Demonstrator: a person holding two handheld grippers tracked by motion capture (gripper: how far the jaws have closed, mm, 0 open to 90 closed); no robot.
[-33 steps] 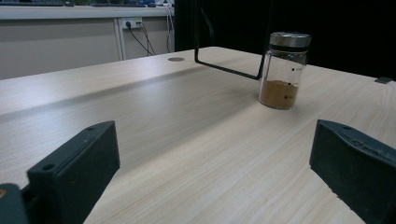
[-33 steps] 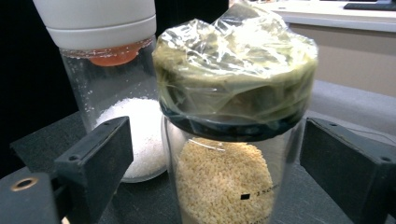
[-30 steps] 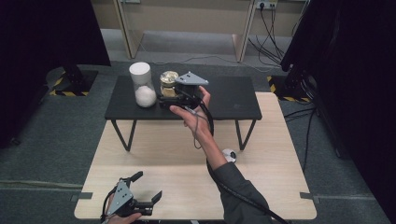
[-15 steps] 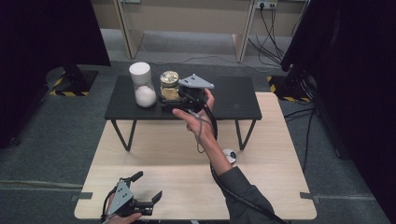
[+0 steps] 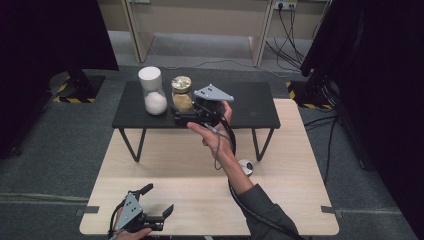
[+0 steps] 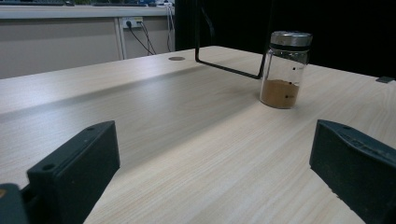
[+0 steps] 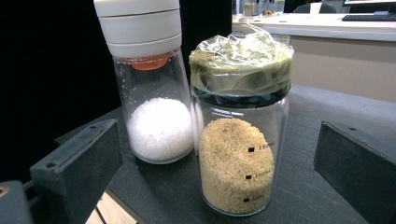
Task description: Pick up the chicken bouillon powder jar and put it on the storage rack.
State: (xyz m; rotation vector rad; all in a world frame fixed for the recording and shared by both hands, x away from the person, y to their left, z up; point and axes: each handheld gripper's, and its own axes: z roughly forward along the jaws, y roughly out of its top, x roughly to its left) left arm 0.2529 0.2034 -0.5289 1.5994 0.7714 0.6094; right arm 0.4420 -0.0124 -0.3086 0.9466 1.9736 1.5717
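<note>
On the low black table (image 5: 250, 107) stand two jars: one with a white lid and white grains (image 5: 152, 95) (image 7: 149, 98), and beside it one with tan grains under a film-wrapped lid (image 5: 182, 95) (image 7: 240, 135). My right gripper (image 5: 177, 117) (image 7: 215, 177) is held level at the table's front edge. Its jaws have just been opening and are open. The tan jar stands just ahead of them, clear of both pads. My left gripper (image 5: 158, 199) (image 6: 210, 172) rests open near the front left of the wooden table (image 5: 290, 175), holding nothing.
A small glass jar of brown powder with a metal lid (image 6: 285, 70) (image 5: 245, 166) stands on the wooden table, right of centre. The black table's wire legs (image 6: 224, 67) rest on the wood. Cables trail on the grey floor (image 5: 210, 62) behind.
The right gripper has drawn back a little from the tan jar toward the black table's front edge. The left gripper has stayed where it was.
</note>
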